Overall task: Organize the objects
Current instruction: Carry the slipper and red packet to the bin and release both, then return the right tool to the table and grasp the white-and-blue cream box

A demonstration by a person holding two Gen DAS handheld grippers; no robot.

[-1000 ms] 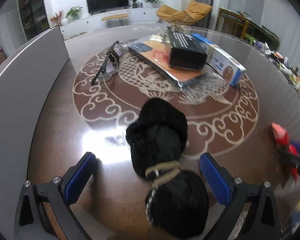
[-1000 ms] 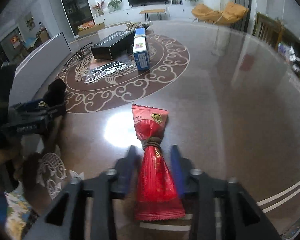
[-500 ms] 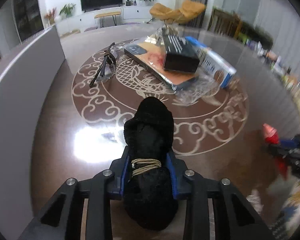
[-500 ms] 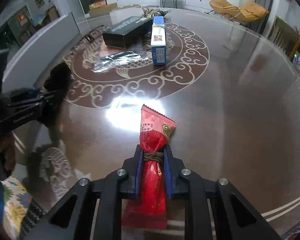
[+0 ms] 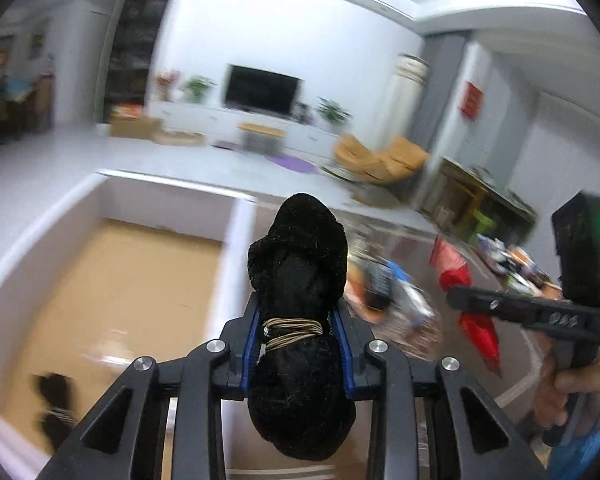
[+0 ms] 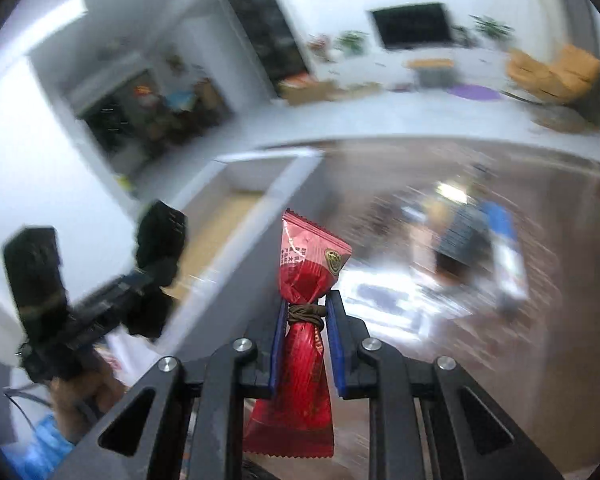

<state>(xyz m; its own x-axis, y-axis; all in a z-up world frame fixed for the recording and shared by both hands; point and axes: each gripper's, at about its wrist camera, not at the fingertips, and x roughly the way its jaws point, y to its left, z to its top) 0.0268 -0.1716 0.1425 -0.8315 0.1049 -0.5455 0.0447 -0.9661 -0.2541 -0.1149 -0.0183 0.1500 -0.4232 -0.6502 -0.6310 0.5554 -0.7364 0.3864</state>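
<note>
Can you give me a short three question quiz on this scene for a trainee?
1. True or false: the left gripper is shut on the black fuzzy bundle.
2. What does the right gripper hold? A. glasses B. red packet C. blue box
3. Fill in: a dark item already lies in the white ____ with the tan floor.

Key: 1 true; 2 B; 3 box.
</note>
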